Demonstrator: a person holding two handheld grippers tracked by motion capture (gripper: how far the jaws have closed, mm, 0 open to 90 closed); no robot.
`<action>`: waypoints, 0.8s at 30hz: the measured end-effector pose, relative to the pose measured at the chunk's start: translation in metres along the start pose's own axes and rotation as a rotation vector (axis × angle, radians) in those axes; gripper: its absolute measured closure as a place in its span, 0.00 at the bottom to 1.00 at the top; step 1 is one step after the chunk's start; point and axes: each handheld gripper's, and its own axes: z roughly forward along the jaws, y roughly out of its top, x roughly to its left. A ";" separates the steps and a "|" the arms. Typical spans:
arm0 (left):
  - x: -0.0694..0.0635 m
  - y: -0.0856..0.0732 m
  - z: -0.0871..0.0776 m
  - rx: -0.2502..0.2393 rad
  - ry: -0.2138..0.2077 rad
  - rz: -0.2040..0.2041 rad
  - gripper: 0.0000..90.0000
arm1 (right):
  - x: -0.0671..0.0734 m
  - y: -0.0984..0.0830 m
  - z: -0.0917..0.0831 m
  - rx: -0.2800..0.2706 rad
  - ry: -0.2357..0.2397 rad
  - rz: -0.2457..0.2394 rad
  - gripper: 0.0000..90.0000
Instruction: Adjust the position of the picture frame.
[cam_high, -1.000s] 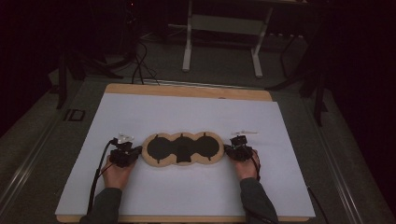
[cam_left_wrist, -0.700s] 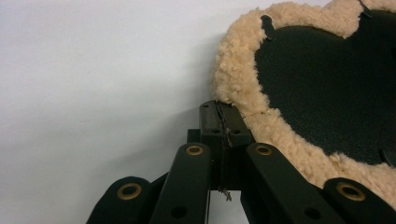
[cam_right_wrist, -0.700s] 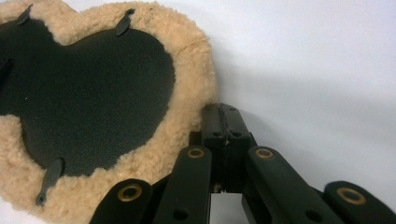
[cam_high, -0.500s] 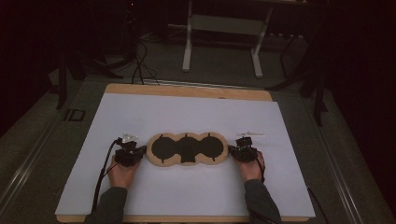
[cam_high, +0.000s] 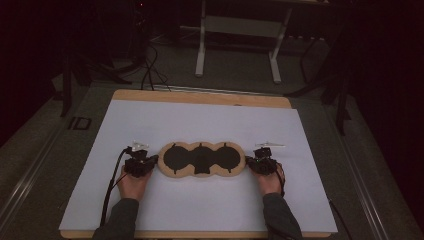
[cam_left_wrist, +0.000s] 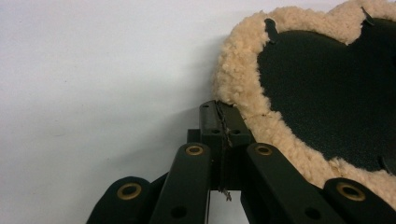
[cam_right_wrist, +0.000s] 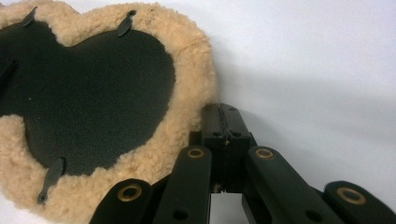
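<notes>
Fleece pad (cam_high: 202, 159), three-lobed, flat on white sheet.
Tan woolly rim around black centre with small black tabs; long axis left to right, near front middle of sheet; scalloped edge, ends rounded.

High view overhead, far; gripper views close; fleece pad (cam_high: 201, 159) shared.

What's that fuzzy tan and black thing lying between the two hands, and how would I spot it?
Start at the white sheet covering the table. In its near half, between both grippers, lies a flat three-lobed pad. Its black centre ringed by tan fleece marks it out.
</notes>
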 end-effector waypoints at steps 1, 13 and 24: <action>0.000 0.000 0.000 -0.001 0.000 -0.003 1.00 | 0.001 0.001 0.000 0.009 -0.006 -0.008 1.00; -0.006 0.000 0.002 -0.014 0.032 -0.048 1.00 | 0.000 0.005 0.002 0.013 -0.021 0.027 1.00; -0.008 0.002 0.005 -0.010 0.030 -0.035 1.00 | -0.004 0.003 0.001 -0.004 -0.018 0.041 1.00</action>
